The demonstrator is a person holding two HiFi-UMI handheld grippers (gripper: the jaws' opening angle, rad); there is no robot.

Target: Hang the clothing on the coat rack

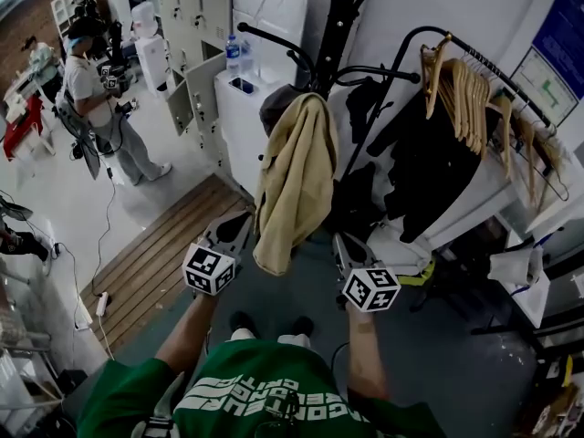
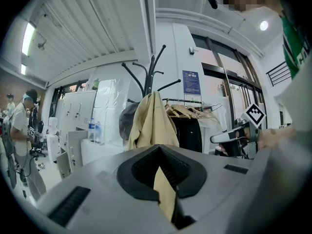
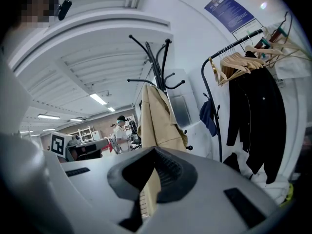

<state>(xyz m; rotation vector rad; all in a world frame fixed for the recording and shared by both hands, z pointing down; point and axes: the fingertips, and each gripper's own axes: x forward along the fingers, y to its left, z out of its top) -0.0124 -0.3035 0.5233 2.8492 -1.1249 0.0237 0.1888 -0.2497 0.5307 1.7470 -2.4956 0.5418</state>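
Note:
A tan jacket hangs from an upper arm of the black coat rack, with a dark cap on the hook beside it. My left gripper is low at the jacket's left hem and my right gripper is low to its right; both stand apart from the cloth. In the left gripper view the jaws are shut, and the jacket on the rack hangs beyond them. The right gripper is shut too, with the jacket ahead of it.
A garment rail with wooden hangers and a black coat stands to the right of the rack. Behind are white lockers and a cabinet with a water bottle. Another person stands far left. A cable lies on the wooden floor.

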